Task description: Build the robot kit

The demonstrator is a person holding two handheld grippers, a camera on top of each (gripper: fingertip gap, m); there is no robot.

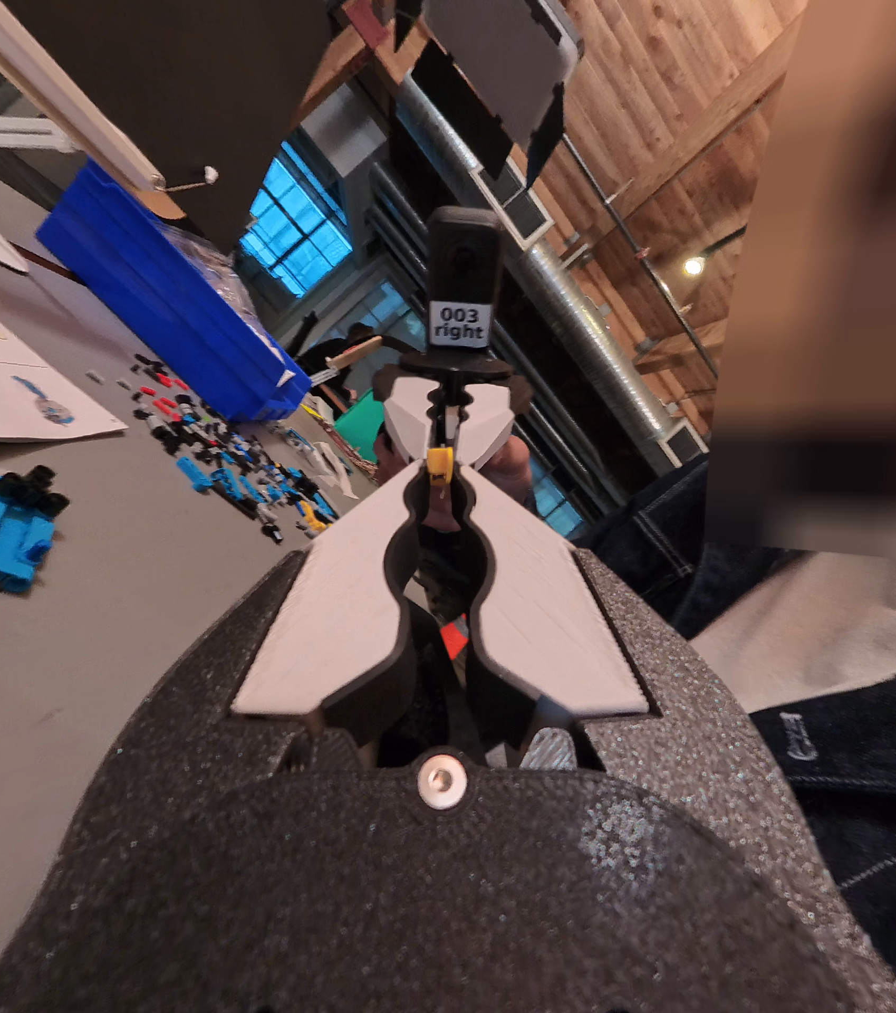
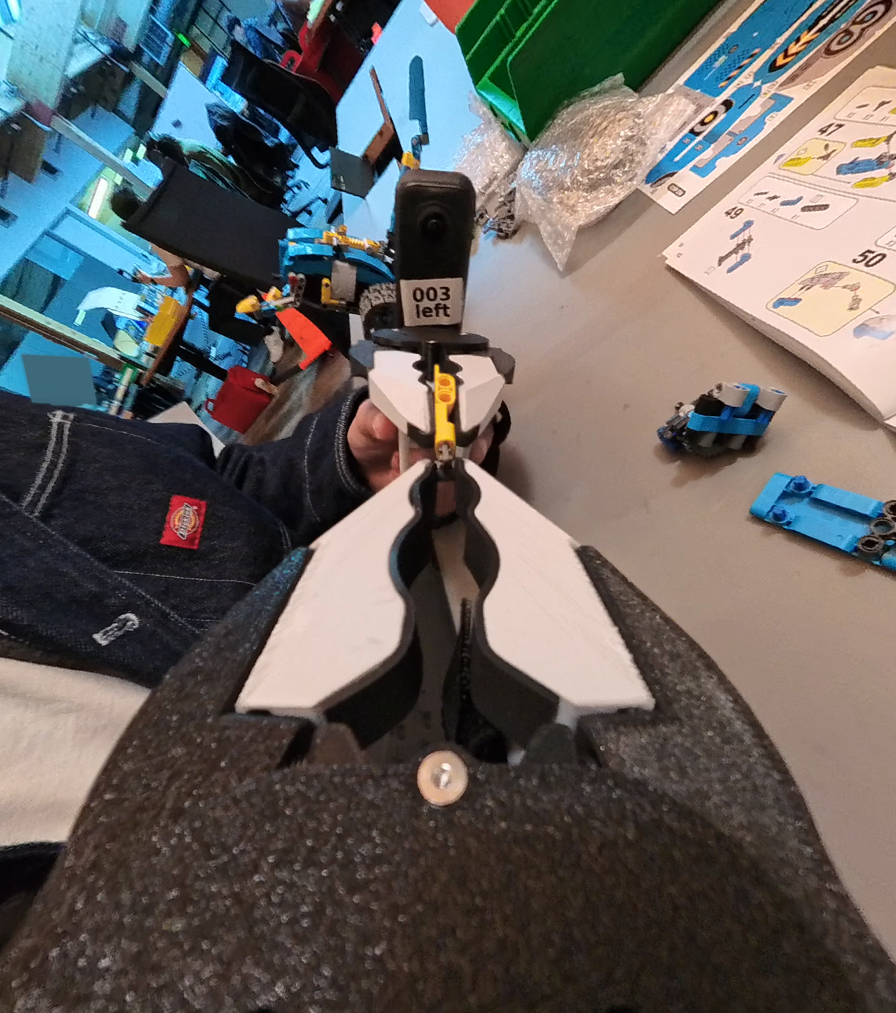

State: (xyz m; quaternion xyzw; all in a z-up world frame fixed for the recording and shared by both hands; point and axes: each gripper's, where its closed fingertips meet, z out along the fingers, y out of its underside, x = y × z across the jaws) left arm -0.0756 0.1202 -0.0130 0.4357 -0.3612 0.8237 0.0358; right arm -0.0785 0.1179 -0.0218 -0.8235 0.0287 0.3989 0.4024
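Two grippers nose to nose above the worktop (image 2: 654, 630), one yellow piece (image 1: 439, 463) between them.

Left gripper (image 1: 437, 474) clamped on the slim yellow piece, holed at one end, held in the air clear of the worktop. Right gripper (image 2: 443, 466) with fingers drawn almost together, tips touching the piece's free end; unclear whether pinching it or a small pin there. Below on the worktop: small blue part-built model (image 2: 719, 419), blue plate with black rings (image 2: 829, 515), open instruction booklet (image 2: 818, 263), scatter of loose pieces (image 1: 226, 455) beside a blue bin (image 1: 160, 296).
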